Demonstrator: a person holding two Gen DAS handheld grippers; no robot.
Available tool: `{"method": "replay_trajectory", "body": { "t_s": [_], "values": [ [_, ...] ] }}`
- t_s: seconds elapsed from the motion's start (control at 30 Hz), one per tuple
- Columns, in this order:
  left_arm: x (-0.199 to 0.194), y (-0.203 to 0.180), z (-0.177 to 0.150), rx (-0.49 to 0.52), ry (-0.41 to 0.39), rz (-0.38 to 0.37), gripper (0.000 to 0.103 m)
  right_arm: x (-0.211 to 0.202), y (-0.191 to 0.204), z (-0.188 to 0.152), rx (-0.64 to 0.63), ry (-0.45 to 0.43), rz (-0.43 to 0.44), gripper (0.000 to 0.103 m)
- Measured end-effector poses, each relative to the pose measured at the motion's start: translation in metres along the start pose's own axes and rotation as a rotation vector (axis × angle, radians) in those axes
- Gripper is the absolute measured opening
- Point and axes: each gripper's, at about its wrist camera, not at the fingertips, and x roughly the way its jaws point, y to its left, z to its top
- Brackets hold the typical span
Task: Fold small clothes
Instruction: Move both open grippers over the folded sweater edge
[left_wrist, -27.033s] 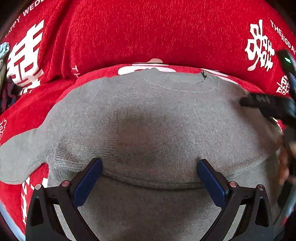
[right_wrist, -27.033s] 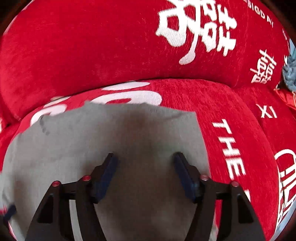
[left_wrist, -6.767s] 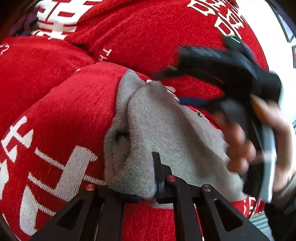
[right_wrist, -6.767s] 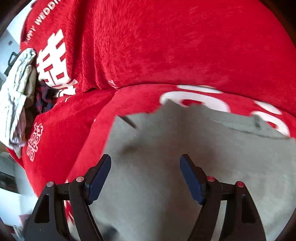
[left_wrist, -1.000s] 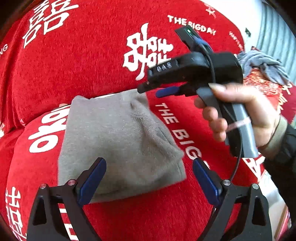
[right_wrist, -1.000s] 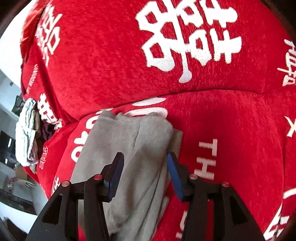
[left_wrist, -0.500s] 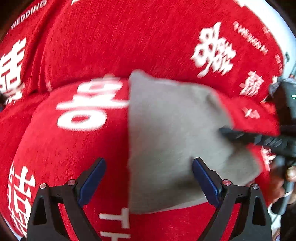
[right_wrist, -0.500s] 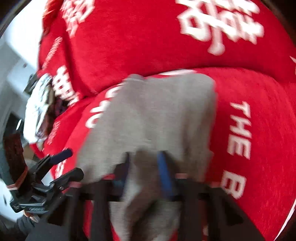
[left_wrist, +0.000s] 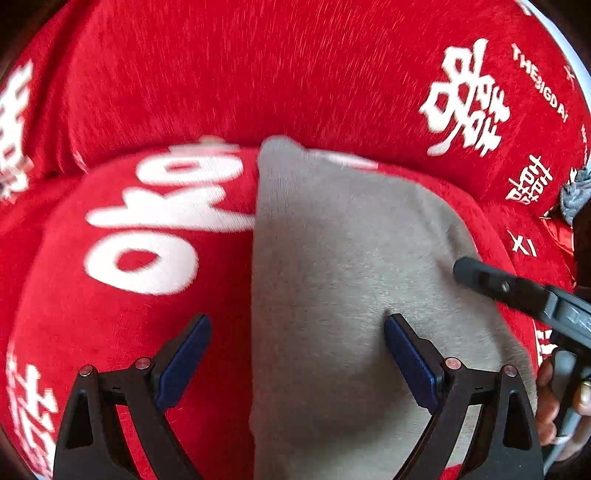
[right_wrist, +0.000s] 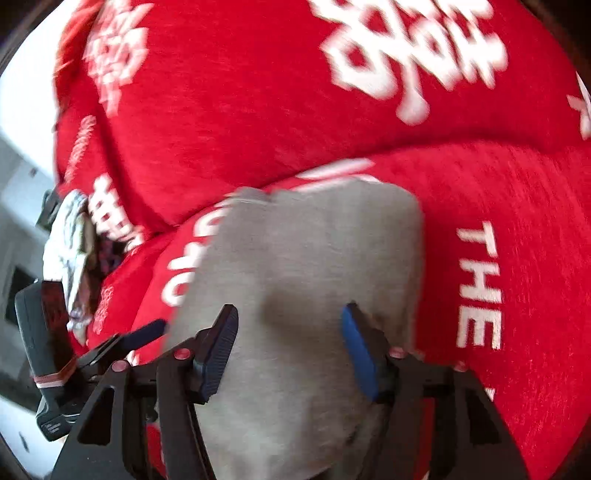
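Observation:
A folded grey garment (left_wrist: 351, 277) lies flat on the red sofa seat (left_wrist: 110, 332). My left gripper (left_wrist: 295, 325) hangs open just above it, and the garment's left edge runs between the blue pads. In the right wrist view the same grey garment (right_wrist: 314, 258) fills the middle. My right gripper (right_wrist: 290, 317) is over the garment's near part. Its jaws are opening, with cloth below them and nothing pinched. One right gripper finger (left_wrist: 480, 277) reaches onto the garment's right edge, with a person's hand (left_wrist: 554, 406) behind it.
The red sofa backrest (left_wrist: 258, 74) with white characters rises just behind the garment. A pile of other clothes (right_wrist: 70, 251) sits at the sofa's left end, and a grey cloth (left_wrist: 574, 192) at its right end. The left gripper (right_wrist: 140, 332) shows at the left of the right wrist view.
My right gripper closed on the grey garment, then let go and opened again. My left gripper swung across and dropped closer over the garment's left edge.

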Motion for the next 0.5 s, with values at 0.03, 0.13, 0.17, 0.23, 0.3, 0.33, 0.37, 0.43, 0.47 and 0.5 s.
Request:
{"method": "replay_trajectory", "body": {
  "t_s": [0.03,0.13,0.17,0.23,0.3,0.33,0.37,0.43,0.47,0.5],
  "values": [
    [0.005,0.003,0.0,-0.018,0.014,-0.005,0.103,0.001,-0.009,0.0,0.025,-0.015,-0.025,0.026],
    [0.005,0.008,-0.002,-0.043,0.016,-0.02,0.103,-0.006,-0.018,-0.001,0.047,-0.02,-0.026,0.022],
    [0.0,0.007,-0.003,-0.04,0.004,-0.018,0.103,-0.012,-0.014,-0.002,0.032,-0.021,-0.04,0.023],
    [-0.011,0.005,-0.007,-0.024,-0.022,-0.018,0.103,-0.027,0.0,-0.007,-0.015,-0.039,-0.056,0.031],
    [-0.02,0.004,-0.013,-0.004,-0.046,-0.021,0.103,-0.046,0.019,-0.019,-0.099,-0.066,-0.043,0.046],
    [-0.024,0.003,-0.016,0.007,-0.058,-0.015,0.103,-0.054,0.03,-0.028,-0.146,-0.074,-0.011,0.056],
    [-0.027,0.002,-0.02,0.02,-0.066,-0.001,0.103,-0.059,0.035,-0.035,-0.171,-0.077,0.006,0.058],
    [-0.03,0.0,-0.026,0.045,-0.078,0.018,0.103,-0.064,0.043,-0.052,-0.211,-0.067,0.038,0.058],
    [-0.031,-0.001,-0.03,0.056,-0.086,0.027,0.103,-0.062,0.044,-0.061,-0.219,-0.054,0.043,0.058],
    [-0.033,0.0,-0.033,0.061,-0.089,0.029,0.103,-0.06,0.043,-0.068,-0.224,-0.049,0.04,0.058]
  ]
}}
